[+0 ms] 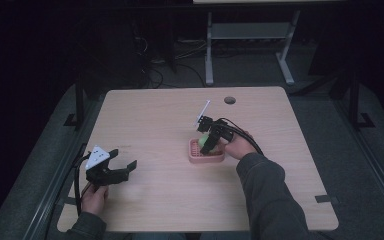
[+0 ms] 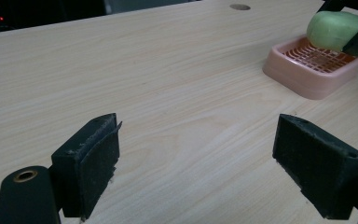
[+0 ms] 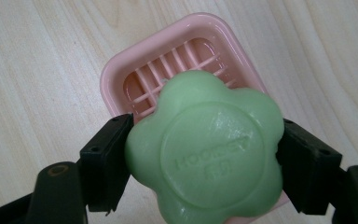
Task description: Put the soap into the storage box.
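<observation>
While clamped between jaws, green soap [image 3: 205, 149] (flower-shaped), above pink dish [image 3: 116, 79]

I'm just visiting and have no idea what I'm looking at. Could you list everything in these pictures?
Soap bar: one, green, flower-shaped, clamped in the right gripper above the dish.
Soap dish: one, pink, slatted, on the table right of centre.
Table: one, light wood, with a round hole near its far edge.
Table frame: one, grey, on the floor beyond.
Right gripper: one, black, shut on the soap.
Left gripper: one, black, open over bare tabletop at near left.
Hands: two, each holding a gripper; dark sleeves.
</observation>
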`<state>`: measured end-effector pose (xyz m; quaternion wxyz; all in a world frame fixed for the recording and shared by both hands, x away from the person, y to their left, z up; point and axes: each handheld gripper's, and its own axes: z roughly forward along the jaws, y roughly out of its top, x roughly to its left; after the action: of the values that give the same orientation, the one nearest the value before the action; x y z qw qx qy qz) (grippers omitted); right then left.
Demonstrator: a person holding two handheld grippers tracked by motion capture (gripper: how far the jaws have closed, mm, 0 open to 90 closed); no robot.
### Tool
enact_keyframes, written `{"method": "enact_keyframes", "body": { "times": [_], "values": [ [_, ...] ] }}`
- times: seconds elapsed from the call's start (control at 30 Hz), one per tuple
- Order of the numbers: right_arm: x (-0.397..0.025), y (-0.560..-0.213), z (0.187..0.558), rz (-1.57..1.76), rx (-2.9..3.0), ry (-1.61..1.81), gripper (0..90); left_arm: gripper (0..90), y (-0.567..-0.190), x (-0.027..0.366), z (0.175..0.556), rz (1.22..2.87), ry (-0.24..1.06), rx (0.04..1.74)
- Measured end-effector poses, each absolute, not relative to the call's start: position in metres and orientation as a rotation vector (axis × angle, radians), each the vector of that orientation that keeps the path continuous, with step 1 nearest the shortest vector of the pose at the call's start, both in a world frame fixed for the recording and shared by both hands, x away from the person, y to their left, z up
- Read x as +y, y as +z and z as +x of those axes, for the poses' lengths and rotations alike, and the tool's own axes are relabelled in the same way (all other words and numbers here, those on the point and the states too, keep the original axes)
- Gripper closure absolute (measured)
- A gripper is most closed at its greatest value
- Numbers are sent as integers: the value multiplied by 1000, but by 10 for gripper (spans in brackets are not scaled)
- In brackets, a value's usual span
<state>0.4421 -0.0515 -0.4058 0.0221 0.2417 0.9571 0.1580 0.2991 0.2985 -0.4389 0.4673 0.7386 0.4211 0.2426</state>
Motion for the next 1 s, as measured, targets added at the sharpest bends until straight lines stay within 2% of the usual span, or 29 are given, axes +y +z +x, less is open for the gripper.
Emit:
{"method": "enact_keyframes", "body": {
  "times": [1.0],
  "values": [
    [-50, -412, 444, 763, 2966, 478, 254, 140, -439, 299, 299, 1814, 597, 1033]
  ]
}}
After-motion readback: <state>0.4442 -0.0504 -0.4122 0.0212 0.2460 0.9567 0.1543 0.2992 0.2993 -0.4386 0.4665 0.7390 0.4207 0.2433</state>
